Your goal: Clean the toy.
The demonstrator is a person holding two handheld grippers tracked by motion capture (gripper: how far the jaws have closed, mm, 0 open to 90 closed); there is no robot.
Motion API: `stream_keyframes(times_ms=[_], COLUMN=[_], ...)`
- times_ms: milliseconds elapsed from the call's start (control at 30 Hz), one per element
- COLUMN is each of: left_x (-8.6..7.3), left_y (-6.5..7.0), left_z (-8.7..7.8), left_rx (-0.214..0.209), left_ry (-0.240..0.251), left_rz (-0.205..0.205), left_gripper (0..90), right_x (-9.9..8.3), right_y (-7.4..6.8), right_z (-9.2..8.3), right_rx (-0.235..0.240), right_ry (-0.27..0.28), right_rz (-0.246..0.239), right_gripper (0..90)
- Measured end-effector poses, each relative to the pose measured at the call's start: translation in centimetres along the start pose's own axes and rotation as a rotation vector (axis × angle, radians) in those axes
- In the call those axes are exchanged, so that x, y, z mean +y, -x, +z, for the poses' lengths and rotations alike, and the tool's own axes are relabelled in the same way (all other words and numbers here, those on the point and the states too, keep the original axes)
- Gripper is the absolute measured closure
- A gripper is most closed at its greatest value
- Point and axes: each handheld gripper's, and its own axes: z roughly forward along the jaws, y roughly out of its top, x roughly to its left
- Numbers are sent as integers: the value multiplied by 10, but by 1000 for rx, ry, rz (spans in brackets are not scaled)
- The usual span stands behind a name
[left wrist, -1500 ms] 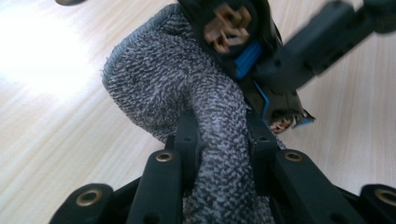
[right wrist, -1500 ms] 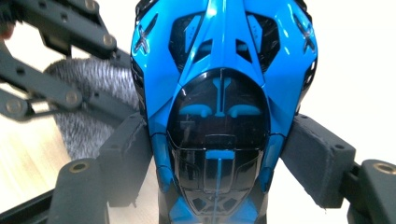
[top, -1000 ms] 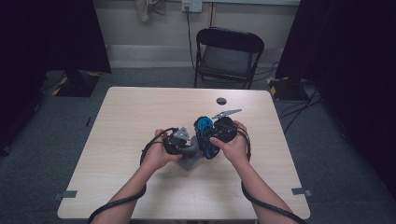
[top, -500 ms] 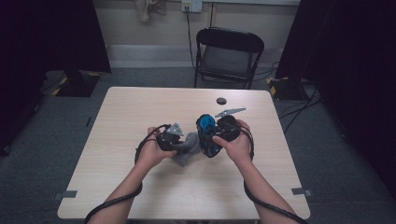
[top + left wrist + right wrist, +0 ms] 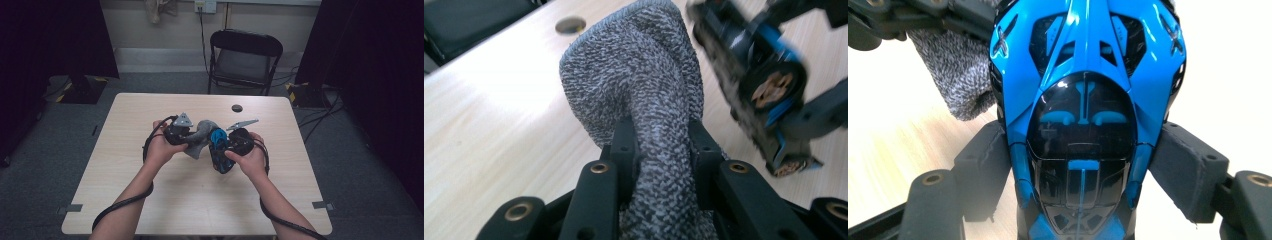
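The grey marled knitted cloth (image 5: 644, 95) is bunched into a soft upright fold, pinched at its lower part between black fingers (image 5: 624, 150) and lifted off the pale wooden worktop (image 5: 150, 200); just beside it, the glossy blue-and-black toy car (image 5: 1083, 100) (dark tinted canopy, wheels showing on its underside) is gripped by its flanks, tilted up on end, the cloth's edge touching its nose.

On the table (image 5: 150, 200): 1 grey sock (image 5: 202, 136), 1 blue toy car (image 5: 218, 150), 1 dark disc (image 5: 237, 108) (plus 1 chair (image 5: 245, 60) behind).
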Motion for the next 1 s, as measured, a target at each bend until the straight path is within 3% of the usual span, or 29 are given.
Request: stream_keyframes(times_ms=[300, 567, 1000], left_x=[0, 2, -16], left_y=[14, 18, 30], left_z=[12, 15, 28], left_rx=[-34, -56, -118], left_ry=[-14, -20, -84], left_rz=[45, 56, 84], left_gripper=[715, 716, 715], right_x=[-2, 0, 4], right_y=[2, 3, 5], right_z=[0, 1, -3], right_rx=[-11, -12, -30], right_ry=[-5, -2, 17], right_rz=[9, 16, 17], right_gripper=[271, 271, 271])
